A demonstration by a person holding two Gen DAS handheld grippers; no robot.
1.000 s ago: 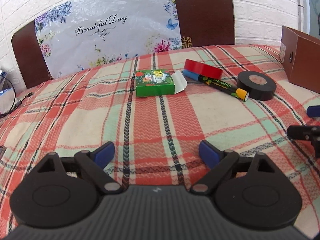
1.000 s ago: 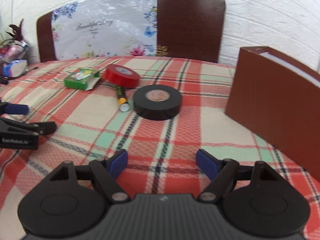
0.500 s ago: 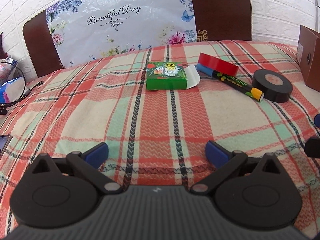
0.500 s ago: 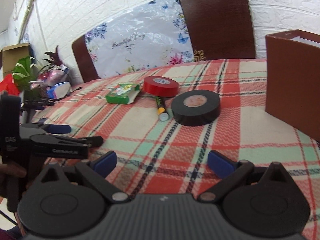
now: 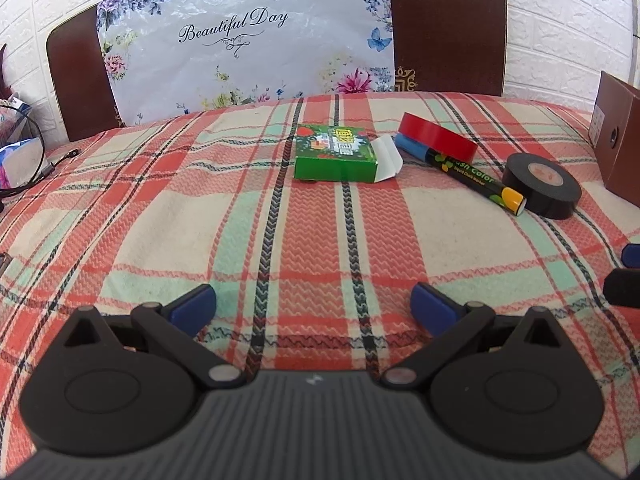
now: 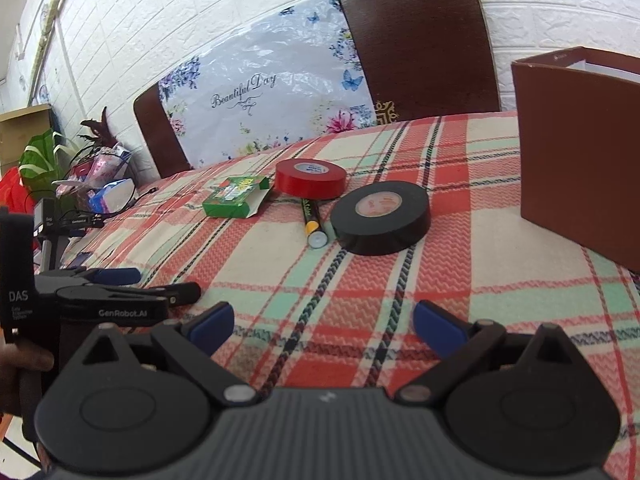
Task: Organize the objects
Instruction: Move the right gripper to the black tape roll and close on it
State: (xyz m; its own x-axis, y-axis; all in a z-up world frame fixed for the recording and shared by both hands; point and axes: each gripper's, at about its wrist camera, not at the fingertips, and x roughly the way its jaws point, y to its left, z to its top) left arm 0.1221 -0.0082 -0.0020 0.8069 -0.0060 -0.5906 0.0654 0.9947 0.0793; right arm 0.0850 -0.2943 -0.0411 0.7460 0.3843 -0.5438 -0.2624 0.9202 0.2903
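On the plaid tablecloth lie a green box (image 5: 335, 154) with its white flap open, a red tape roll (image 5: 438, 136), a black marker (image 5: 476, 174) with a blue cap, and a black tape roll (image 5: 541, 185). They also show in the right wrist view: the box (image 6: 235, 196), the red roll (image 6: 310, 178), the marker (image 6: 313, 222), the black roll (image 6: 381, 218). My left gripper (image 5: 313, 306) is open and empty, well short of the box. My right gripper (image 6: 323, 322) is open and empty, short of the black roll.
A brown box (image 6: 580, 152) stands at the right of the table. Two brown chairs (image 5: 446, 26) and a flowered plastic sheet (image 5: 244, 40) stand behind the table. Clutter and a plant (image 6: 44, 160) sit off the left edge. The left gripper (image 6: 116, 296) shows at the left of the right wrist view.
Both grippers have pulled back and tilted up; the objects look slightly farther away. Both stay open. Nothing on the table has moved.
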